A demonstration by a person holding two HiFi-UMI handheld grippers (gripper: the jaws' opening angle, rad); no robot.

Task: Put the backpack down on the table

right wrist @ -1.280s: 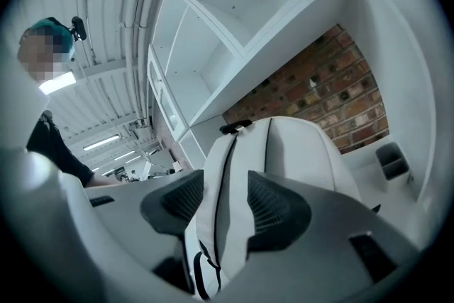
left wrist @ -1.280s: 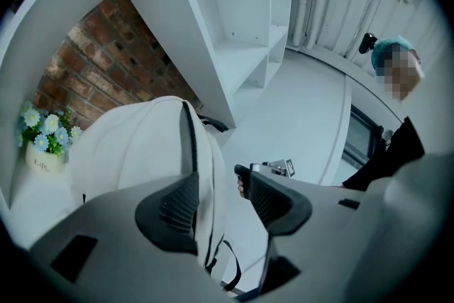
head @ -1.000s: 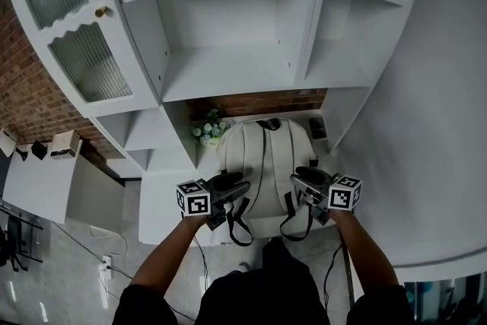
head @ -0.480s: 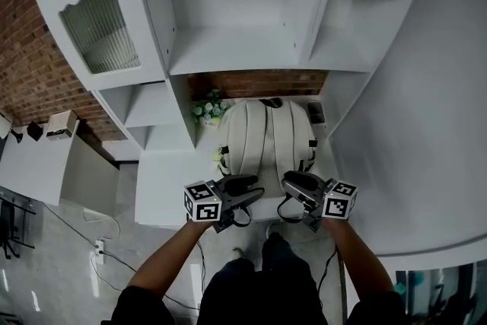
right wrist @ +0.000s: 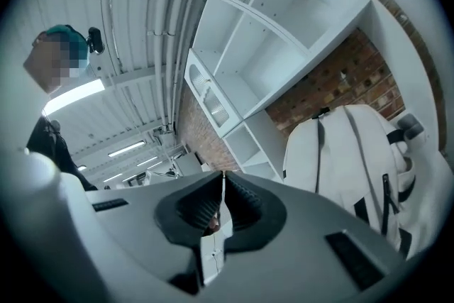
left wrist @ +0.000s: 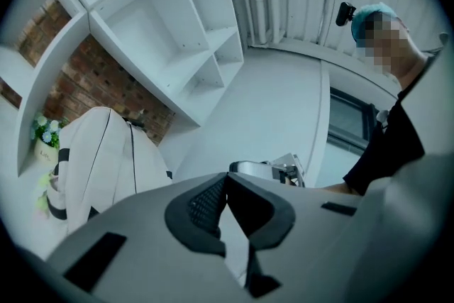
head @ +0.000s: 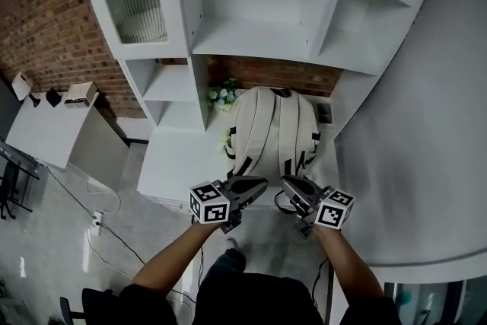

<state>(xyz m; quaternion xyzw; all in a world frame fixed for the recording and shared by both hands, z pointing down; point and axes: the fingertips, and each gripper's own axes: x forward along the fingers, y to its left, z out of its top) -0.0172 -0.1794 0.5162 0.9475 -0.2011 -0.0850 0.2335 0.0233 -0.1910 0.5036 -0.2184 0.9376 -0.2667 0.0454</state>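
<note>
White backpack rests on the desk toward its back edge. Left claw and right claw have just closed, empty. Risk: loose straps near the front edge snag a claw and drag the backpack off.

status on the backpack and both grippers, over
Left gripper and right gripper just closed, shut, empty. White fabric backpack set down on white table, released. Nothing in the way.
</note>
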